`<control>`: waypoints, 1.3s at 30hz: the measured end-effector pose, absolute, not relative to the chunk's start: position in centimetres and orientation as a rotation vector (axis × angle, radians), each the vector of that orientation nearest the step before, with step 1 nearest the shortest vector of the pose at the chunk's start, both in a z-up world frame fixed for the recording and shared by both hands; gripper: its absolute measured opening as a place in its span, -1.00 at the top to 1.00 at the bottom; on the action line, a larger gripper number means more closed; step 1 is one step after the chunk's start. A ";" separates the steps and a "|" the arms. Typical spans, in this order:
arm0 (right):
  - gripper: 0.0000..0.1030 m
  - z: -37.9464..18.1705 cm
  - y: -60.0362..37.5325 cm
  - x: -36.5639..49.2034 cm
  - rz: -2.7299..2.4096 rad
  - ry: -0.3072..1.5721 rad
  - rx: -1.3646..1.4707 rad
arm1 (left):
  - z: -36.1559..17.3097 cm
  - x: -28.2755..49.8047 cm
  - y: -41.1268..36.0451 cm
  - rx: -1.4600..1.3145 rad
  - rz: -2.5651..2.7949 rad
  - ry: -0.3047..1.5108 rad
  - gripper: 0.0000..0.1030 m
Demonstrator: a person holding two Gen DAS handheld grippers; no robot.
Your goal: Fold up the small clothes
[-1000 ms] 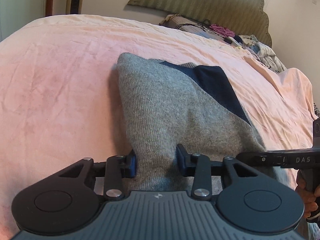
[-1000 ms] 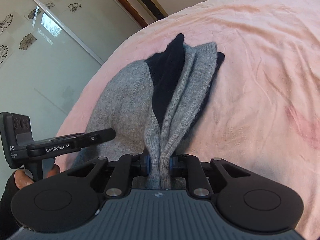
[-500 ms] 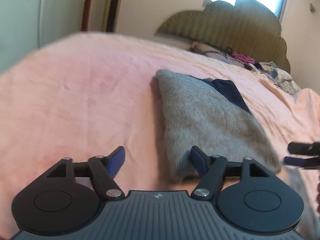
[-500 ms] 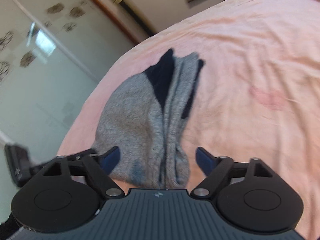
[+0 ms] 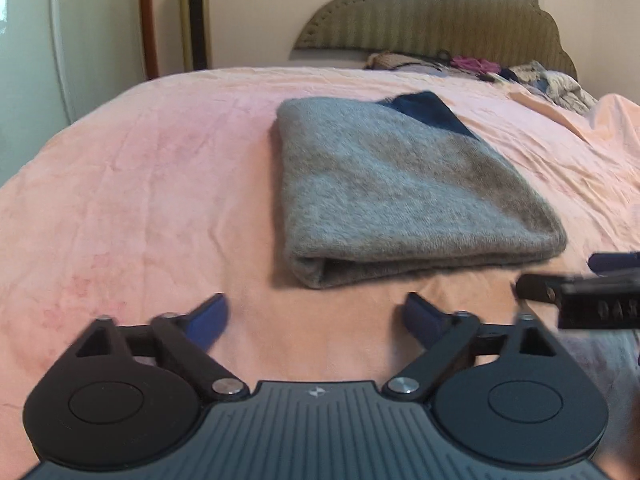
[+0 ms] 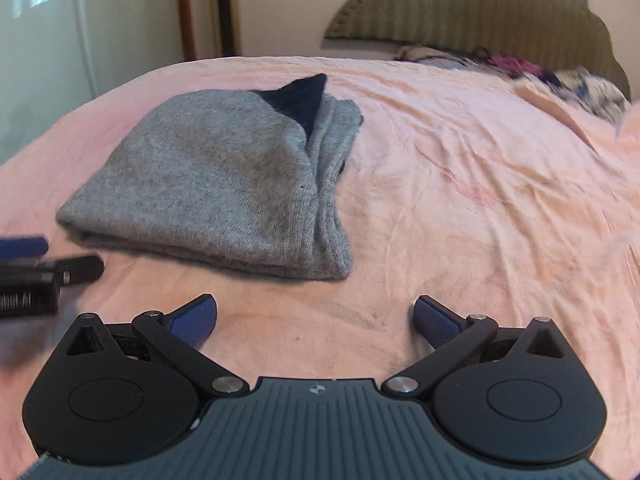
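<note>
Your folded grey knitted garment with its dark navy patch point(image 5: 400, 184) lies flat on the wrinkled pink plush bedspread point(image 5: 160, 184), and everything here is placed from that garment. Its thick folded edge faces you, showing stacked layers; the navy patch sits at the far corner, towards the olive ribbed scalloped headboard point(image 5: 432, 20).

Your left gripper point(image 5: 314, 316) hangs just short of the garment's near edge, apart from it. Its jaws have just been opening and now stand spread as wide as they go, with only bare bedspread between the blue pads; nothing is gripped. Its fingers point(image 5: 208, 318) do not touch the knit.

Your right gripper point(image 6: 316, 316) is likewise on the near side of the garment, off towards its right-hand corner, where the looser grey folds bunch up. Its jaws have just been opening too, and they stand fully spread with nothing between them but the pink cover. The garment point(image 6: 224, 184) rests free of both tools.

Each tool shows at the edge of the other's view: the right one point(image 5: 580, 292) to the garment's near right, the left one point(image 6: 40, 276) to its near left, both blurred.

Beyond the garment, at the foot of the headboard, lies a jumbled heap of mixed clothes point(image 5: 500, 72), well apart from it. To the garment's far left stands a tall gold-coloured floor unit point(image 5: 196, 16) against the wall, beside a reddish-brown wooden frame point(image 5: 149, 20).
</note>
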State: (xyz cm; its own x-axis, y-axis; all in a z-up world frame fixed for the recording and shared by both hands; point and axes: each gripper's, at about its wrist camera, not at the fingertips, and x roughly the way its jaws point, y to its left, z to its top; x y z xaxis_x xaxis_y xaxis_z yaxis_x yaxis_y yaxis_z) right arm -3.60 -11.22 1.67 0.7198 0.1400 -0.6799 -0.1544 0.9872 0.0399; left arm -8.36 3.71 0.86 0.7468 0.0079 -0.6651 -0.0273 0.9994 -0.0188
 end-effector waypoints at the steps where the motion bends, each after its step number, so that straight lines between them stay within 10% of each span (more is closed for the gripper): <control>1: -1.00 1.6 -11.0 -3.4 0.139 0.745 -0.006 | 0.8 -8.1 3.6 -0.026 0.021 0.733 -1.00; 39: -1.00 0.9 -9.8 -3.4 0.068 0.706 -0.020 | 0.7 -7.6 3.4 -0.019 0.067 0.735 -1.00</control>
State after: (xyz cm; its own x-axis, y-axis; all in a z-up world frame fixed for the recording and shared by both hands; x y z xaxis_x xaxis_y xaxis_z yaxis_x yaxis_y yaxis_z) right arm -3.43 -9.81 0.90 0.7589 0.0555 -0.6488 -0.0693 0.9976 0.0043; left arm -7.56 3.37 0.70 0.7396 0.0540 -0.6709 -0.0676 0.9977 0.0057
